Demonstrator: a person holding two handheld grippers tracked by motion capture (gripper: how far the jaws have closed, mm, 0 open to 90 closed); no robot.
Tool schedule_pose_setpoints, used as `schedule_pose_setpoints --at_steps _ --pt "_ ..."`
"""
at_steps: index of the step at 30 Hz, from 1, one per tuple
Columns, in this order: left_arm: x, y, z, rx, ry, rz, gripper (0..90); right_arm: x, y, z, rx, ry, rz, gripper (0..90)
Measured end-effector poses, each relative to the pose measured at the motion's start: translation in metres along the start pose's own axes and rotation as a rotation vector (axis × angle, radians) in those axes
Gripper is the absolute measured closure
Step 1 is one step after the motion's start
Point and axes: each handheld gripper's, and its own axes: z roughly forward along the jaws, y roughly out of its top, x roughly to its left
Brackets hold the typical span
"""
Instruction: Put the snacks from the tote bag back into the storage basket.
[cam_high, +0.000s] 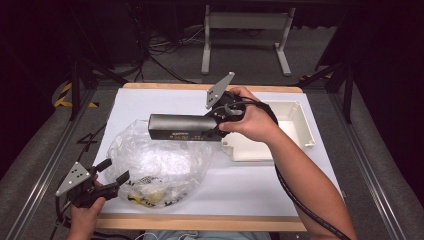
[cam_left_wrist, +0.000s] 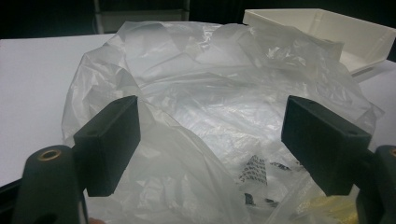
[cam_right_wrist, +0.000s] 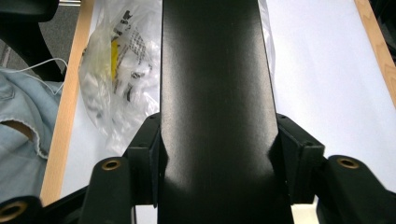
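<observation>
High view: the right claw (cam_high: 219, 121) holds one end of a long dark box (cam_high: 181, 128) level above the white tabletop (cam_high: 150, 100), its far end over a crumpled clear plastic bag (cam_high: 155, 167); a shallow white tray (cam_high: 295, 125) lies to the right, beside the hand; the left claw (cam_high: 114, 172) gapes at the bag's near-left edge. Left gripper view: its jaws stand wide apart with the bag (cam_left_wrist: 210, 107) between and beyond them, nothing pinched; the tray (cam_left_wrist: 327, 32) sits behind. Right gripper view: both jaws press the box's (cam_right_wrist: 212, 102) sides; the bag (cam_right_wrist: 116, 70) lies below left.
</observation>
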Motion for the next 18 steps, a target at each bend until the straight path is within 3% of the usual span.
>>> schedule_pose_setpoints --at_steps 18 --pt "0.000 -0.002 -0.003 0.009 0.019 -0.010 20.5 -0.015 -0.049 -0.050 0.000 -0.085 0.090 43.5"
